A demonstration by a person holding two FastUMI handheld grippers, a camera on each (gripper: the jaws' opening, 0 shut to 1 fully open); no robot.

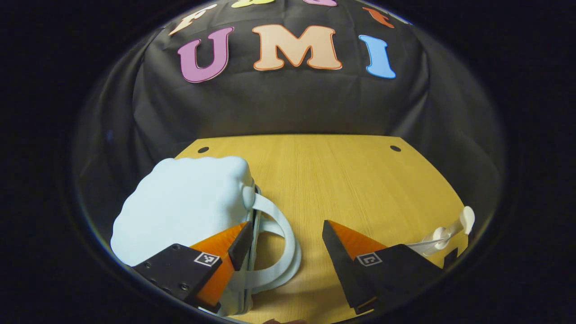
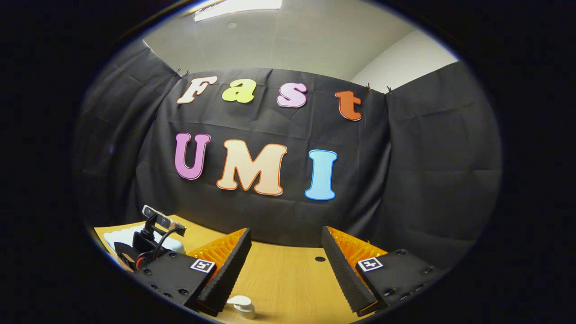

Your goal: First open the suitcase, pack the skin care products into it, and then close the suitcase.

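Wood-grain table [image 1: 342, 180] ran back to the booth's black cloth wall [image 2: 427, 180]. Low over it, the left gripper [image 1: 288, 243] pointed forward and slightly down, its fingers spread wide apart. Its left finger [image 1: 234, 243] lay against the seam edge of the pale blue suitcase [image 1: 180, 211], just beside the looped handle [image 1: 283, 238], which sat between the fingers. A white pump bottle [image 1: 445, 234] lay on its side beyond the other finger. The right gripper [image 2: 285, 265] was held higher and level, fingers likewise apart, with a white pump top [image 2: 241, 306] just below its left finger. Farther left stood the other gripper, by the suitcase.
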